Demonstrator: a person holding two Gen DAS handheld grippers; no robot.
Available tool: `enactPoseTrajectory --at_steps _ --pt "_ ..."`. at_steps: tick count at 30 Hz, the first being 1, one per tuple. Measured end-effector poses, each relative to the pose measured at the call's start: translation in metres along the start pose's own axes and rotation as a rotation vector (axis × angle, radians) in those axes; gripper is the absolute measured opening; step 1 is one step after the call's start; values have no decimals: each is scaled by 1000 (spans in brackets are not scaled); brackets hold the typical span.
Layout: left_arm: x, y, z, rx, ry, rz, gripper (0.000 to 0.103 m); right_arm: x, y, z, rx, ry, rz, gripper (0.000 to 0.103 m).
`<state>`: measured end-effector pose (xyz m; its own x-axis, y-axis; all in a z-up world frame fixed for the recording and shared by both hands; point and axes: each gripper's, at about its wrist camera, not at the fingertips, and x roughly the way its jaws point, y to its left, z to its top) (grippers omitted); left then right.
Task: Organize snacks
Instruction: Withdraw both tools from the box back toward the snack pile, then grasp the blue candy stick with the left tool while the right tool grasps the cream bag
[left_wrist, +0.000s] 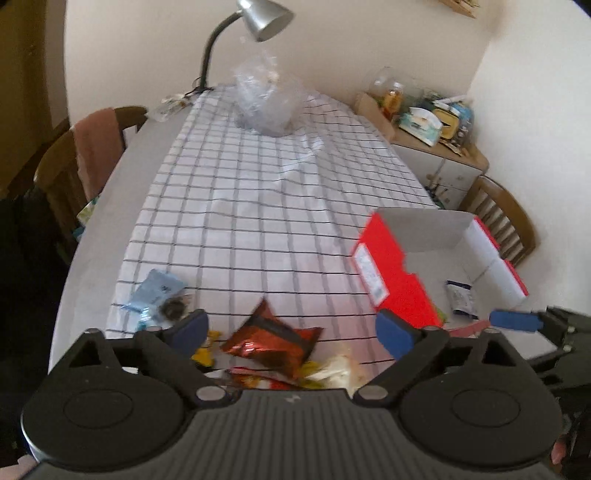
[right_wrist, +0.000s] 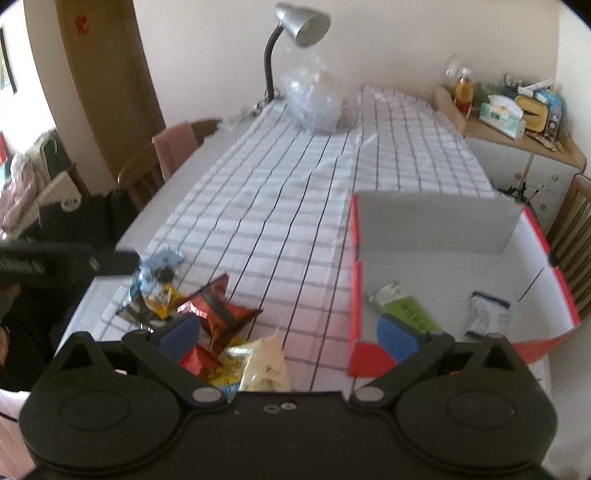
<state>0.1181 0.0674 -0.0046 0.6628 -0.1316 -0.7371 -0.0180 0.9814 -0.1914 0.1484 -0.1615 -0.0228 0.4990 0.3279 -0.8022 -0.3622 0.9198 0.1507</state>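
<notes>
A heap of snack packets lies at the near edge of the checked tablecloth: a red-brown foil bag (left_wrist: 271, 341) (right_wrist: 218, 310), a light blue cookie packet (left_wrist: 157, 295) (right_wrist: 160, 264), a yellow packet (right_wrist: 162, 295) and a pale bag (right_wrist: 264, 365). A red box with a white inside (left_wrist: 399, 280) (right_wrist: 443, 266) stands to the right; it holds a green packet (right_wrist: 406, 308) and a white-blue packet (right_wrist: 485, 312) (left_wrist: 461, 299). My left gripper (left_wrist: 291, 332) is open above the red-brown bag. My right gripper (right_wrist: 288, 332) is open and empty between the heap and the box.
A silver desk lamp (left_wrist: 258, 18) and a crumpled clear plastic bag (left_wrist: 267, 99) stand at the table's far end. Wooden chairs (left_wrist: 74, 166) (right_wrist: 576, 229) flank the table. A cluttered corner cabinet (right_wrist: 517, 122) is at the back right.
</notes>
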Motion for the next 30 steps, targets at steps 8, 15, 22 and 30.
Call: enactPoseTrajectory --at_steps 8,15,22,30 --pt "15 75 -2 -44 38 75 100 49 20 -19 8 116 -15 102" --pt "45 123 -6 -74 117 114 100 75 28 -30 18 156 -41 101" --pt "80 144 -22 -61 180 149 100 96 30 -36 29 191 -48 100" --pt "113 162 -18 -66 216 175 99 115 27 -35 38 223 -54 91"
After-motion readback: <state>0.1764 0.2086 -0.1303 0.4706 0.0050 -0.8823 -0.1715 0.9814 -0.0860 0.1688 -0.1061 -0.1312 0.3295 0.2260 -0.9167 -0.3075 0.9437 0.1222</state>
